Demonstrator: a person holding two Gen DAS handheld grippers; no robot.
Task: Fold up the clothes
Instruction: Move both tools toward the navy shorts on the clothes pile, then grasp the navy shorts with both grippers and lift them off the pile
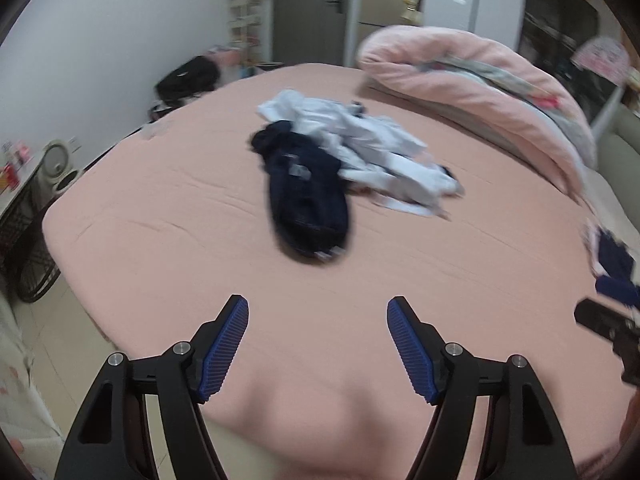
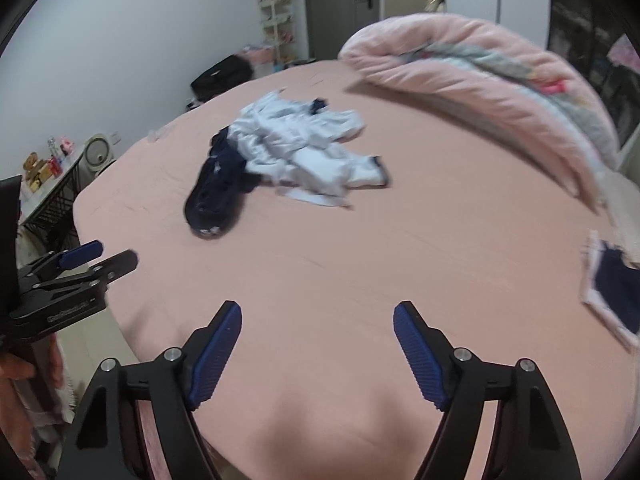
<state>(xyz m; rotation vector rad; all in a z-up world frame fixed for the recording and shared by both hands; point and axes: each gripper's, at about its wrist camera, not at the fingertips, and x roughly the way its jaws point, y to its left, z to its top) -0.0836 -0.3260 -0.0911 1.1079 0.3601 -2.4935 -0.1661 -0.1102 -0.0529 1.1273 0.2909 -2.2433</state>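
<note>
A crumpled heap of clothes lies in the middle of the pink bed (image 1: 160, 240): a dark navy garment (image 1: 306, 196) (image 2: 214, 196) in front and a white garment (image 1: 360, 148) (image 2: 304, 148) behind it. My left gripper (image 1: 318, 304) hangs open over the bare sheet near the bed's front edge, well short of the heap, with nothing between its blue pads (image 1: 224, 352). My right gripper (image 2: 318, 310) is open too, empty, over the sheet (image 2: 360, 260). The left gripper (image 2: 108, 256) also shows at the left edge of the right wrist view. A folded navy and white piece (image 2: 612, 292) (image 1: 612, 268) lies at the right.
A rolled pink duvet (image 1: 480, 92) (image 2: 480, 72) fills the bed's far right side. A black bag (image 1: 188, 80) sits past the far left corner. A side table with a small fan (image 1: 56, 164) stands left of the bed, above tiled floor. A door and shelves line the back wall.
</note>
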